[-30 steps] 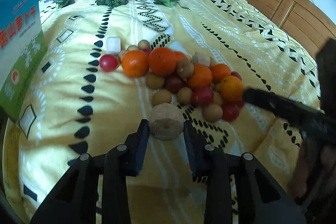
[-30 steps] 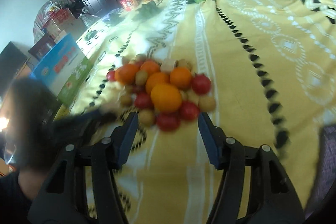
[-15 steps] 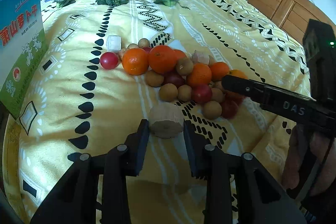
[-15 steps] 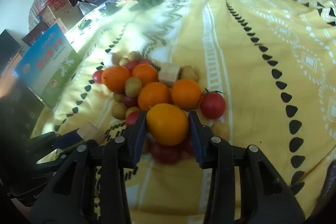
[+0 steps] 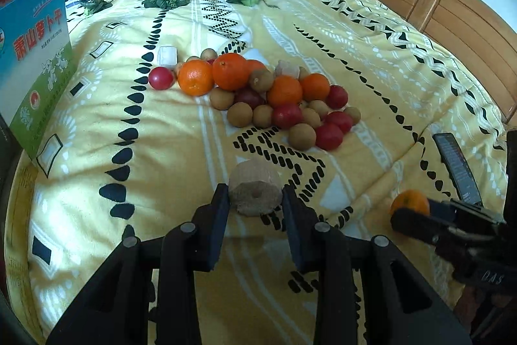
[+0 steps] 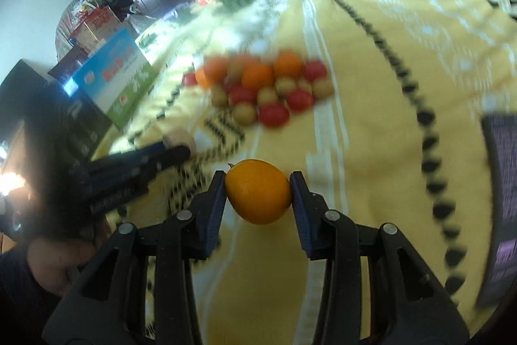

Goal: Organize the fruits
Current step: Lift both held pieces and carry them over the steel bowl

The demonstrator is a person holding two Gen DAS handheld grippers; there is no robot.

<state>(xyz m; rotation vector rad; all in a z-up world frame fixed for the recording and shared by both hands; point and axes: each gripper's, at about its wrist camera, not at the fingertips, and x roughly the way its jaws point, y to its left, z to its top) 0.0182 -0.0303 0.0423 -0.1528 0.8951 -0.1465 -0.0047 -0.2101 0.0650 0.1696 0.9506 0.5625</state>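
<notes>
left gripper (image 5: 255, 199): jaws narrow, clamped on a tan chunk (image 5: 255, 191) w/ a cut face, held above the blanket (image 5: 97, 118). chunk looks stiff, light, rough; the side grip should hold.

fruit pile (image 5: 265, 92): centre of blanket, oranges, red and brown fruits touching. round, prone to roll; take each across its widest part. red ones prob. soft-skinned; squeeze lightly.

right gripper (image 6: 258, 196): jaws pressed on both sides of an orange (image 6: 258, 196), clear of the pile, above blanket. orange is firm, smooth, moderately heavy; the grip sits at the equator, which is correct.
</notes>
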